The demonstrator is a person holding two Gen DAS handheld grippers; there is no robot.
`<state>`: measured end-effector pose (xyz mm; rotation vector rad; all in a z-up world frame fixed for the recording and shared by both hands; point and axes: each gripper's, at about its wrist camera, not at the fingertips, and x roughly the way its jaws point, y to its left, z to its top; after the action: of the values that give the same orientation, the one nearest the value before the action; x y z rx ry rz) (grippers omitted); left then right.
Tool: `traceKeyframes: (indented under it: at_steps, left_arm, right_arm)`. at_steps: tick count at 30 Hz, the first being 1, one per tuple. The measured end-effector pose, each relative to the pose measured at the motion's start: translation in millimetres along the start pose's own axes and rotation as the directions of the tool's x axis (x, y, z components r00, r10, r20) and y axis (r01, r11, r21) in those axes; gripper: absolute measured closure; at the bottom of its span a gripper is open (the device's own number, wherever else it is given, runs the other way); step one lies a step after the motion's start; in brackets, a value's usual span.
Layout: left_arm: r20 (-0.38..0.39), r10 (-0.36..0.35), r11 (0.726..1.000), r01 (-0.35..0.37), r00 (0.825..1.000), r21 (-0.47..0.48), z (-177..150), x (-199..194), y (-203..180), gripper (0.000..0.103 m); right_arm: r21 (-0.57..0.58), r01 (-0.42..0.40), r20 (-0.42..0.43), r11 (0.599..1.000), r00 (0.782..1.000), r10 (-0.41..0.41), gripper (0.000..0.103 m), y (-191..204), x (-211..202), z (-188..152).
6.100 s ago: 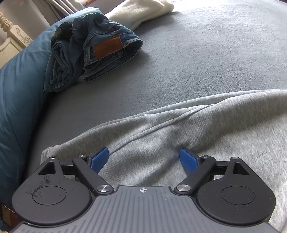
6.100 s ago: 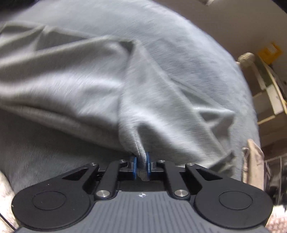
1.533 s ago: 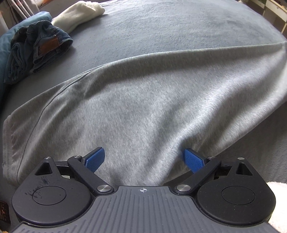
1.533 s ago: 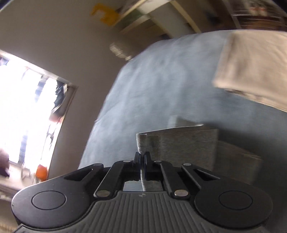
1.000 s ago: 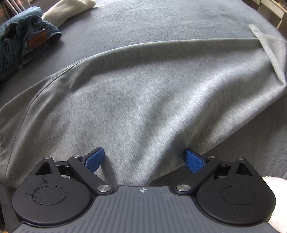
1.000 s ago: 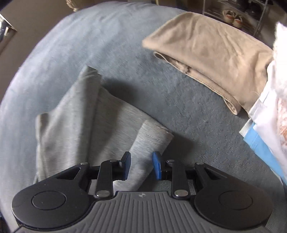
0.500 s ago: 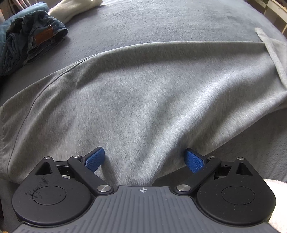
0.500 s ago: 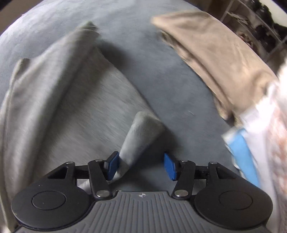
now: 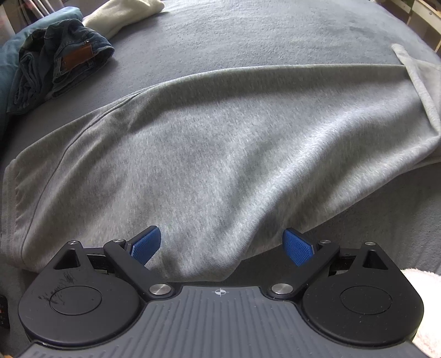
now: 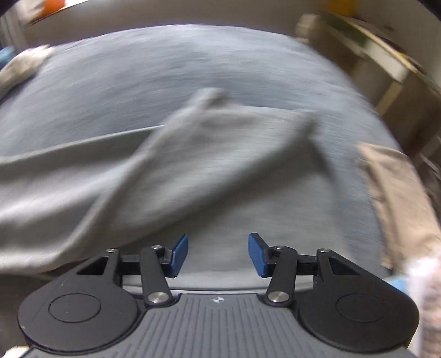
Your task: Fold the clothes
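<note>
Across a grey-covered bed lies a grey sweatshirt, spread sideways with its ribbed hem at the left edge of the left wrist view and one sleeve turned in over the body at the far right.

Directly above the garment's near edge, the left claw hovers with its blue pads spread wide, cloth visible between them but not pinched.

From the right wrist view, which is heavily blurred, the right claw is released too: its jaws have just been narrowing, with only bare bed cover between them. The sweatshirt sits ahead and to its left, the folded-in sleeve lying diagonally across it.

At the bed's edges are crumpled jeans, a cream garment, and a tan folded garment.

The step in hand looks like the pause between folds: one sleeve is laid in, and neither claw holds anything. The next move likely calls for both claws to pinch the near edge or the hem and carry it over, keeping the sleeve from slipping out.
</note>
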<state>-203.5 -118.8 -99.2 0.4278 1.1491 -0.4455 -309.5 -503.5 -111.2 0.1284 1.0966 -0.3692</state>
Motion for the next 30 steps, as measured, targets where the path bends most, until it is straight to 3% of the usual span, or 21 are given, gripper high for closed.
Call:
traceKeyframes:
  at_steps: [6, 10, 16, 20, 26, 30]
  left_arm:
    - [-0.002, 0.008, 1.0, -0.008, 1.0, -0.025, -4.3, -1.3, 9.1, 0.007]
    - [-0.009, 0.002, 0.999, -0.003, 1.0, -0.037, -4.2, 5.2, 11.4, 0.007]
    - [-0.012, -0.014, 0.998, 0.013, 1.0, -0.055, 0.9, 13.3, 10.7, 0.007]
    - [-0.01, -0.021, 0.998, 0.02, 1.0, -0.063, 4.6, 15.0, 11.9, 0.007]
    - [-0.014, -0.036, 0.995, 0.034, 0.999, -0.095, 13.0, 18.0, 18.2, 0.007]
    - [-0.029, -0.044, 0.994, 0.041, 0.999, -0.1, 15.5, 20.5, 20.2, 0.007]
  right_arm:
    - [-0.059, -0.095, -0.013, 0.994, 0.995, 0.094, 0.06, 38.5, 20.3, -44.7]
    - [-0.058, -0.031, -0.116, 0.998, 0.993, 0.024, 0.06, 11.7, 12.8, -51.9]
    - [0.188, -0.012, 0.023, 0.982, 1.0, 0.008, 0.059, -36.3, -15.5, 2.2]
    - [0.233, -0.073, 0.126, 0.97, 0.991, 0.044, 0.052, -21.4, -6.4, 58.8]
    - [0.229, -0.043, 0.108, 0.972, 0.994, 0.019, 0.052, 4.5, 47.3, 123.2]
    - [0.296, 0.016, 0.053, 0.955, 0.998, -0.033, 0.051, 4.6, 84.0, 150.7]
